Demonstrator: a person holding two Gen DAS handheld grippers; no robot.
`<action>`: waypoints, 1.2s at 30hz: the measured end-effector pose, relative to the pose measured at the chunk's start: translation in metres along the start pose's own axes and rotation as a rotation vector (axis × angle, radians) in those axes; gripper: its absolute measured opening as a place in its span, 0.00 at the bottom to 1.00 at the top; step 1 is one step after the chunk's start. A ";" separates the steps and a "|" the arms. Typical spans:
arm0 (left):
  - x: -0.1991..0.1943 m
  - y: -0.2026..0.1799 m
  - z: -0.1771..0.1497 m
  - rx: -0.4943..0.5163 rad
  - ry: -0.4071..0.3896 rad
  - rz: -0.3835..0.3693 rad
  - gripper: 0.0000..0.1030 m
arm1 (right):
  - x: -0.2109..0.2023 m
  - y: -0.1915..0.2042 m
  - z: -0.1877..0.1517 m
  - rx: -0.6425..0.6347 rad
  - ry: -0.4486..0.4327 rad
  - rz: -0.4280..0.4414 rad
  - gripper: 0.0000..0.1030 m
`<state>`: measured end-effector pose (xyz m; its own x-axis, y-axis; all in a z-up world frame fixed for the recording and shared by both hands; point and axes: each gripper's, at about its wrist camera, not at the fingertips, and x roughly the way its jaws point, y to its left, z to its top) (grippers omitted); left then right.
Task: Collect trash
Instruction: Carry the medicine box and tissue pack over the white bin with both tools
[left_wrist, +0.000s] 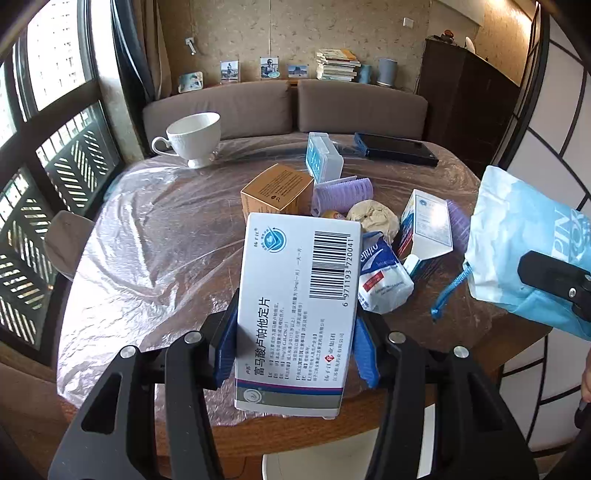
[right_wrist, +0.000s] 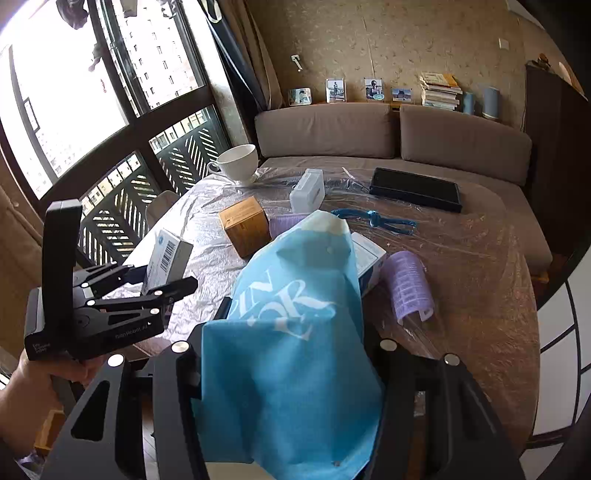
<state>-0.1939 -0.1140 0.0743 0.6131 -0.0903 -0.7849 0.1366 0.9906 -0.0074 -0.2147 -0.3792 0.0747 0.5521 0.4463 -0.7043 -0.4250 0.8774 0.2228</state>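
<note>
My left gripper (left_wrist: 293, 343) is shut on a white medicine box (left_wrist: 299, 306) with a barcode, held above the near edge of the table. The same white medicine box (right_wrist: 166, 258) and left gripper (right_wrist: 159, 280) show at the left of the right wrist view. My right gripper (right_wrist: 291, 354) is shut on a light blue bag (right_wrist: 295, 332) with white lettering; the blue bag (left_wrist: 524, 243) hangs at the right in the left wrist view. On the table lie a tissue pack (left_wrist: 384, 280), a crumpled paper ball (left_wrist: 373, 218) and an opened white-blue carton (left_wrist: 424, 229).
A plastic-covered round table (left_wrist: 155, 236) carries a brown box (left_wrist: 277, 192), purple hair rollers (left_wrist: 343, 192), a white plastic case (left_wrist: 325, 157), a teacup (left_wrist: 195, 136), a black tablet (left_wrist: 399, 149) and a blue cord (right_wrist: 376, 219). A sofa (right_wrist: 369, 129) lies behind, windows to the left.
</note>
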 end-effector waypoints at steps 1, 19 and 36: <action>-0.002 -0.002 -0.001 0.002 -0.002 0.009 0.52 | -0.002 0.001 -0.003 -0.007 0.002 0.005 0.51; -0.027 -0.049 -0.063 0.093 0.097 -0.011 0.52 | -0.026 0.024 -0.060 -0.099 0.098 0.097 0.51; -0.015 -0.062 -0.119 0.237 0.231 -0.085 0.52 | -0.024 0.050 -0.126 -0.018 0.174 0.028 0.51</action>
<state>-0.3043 -0.1615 0.0129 0.4031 -0.1191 -0.9074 0.3734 0.9266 0.0443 -0.3398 -0.3684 0.0176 0.4080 0.4315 -0.8046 -0.4518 0.8612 0.2327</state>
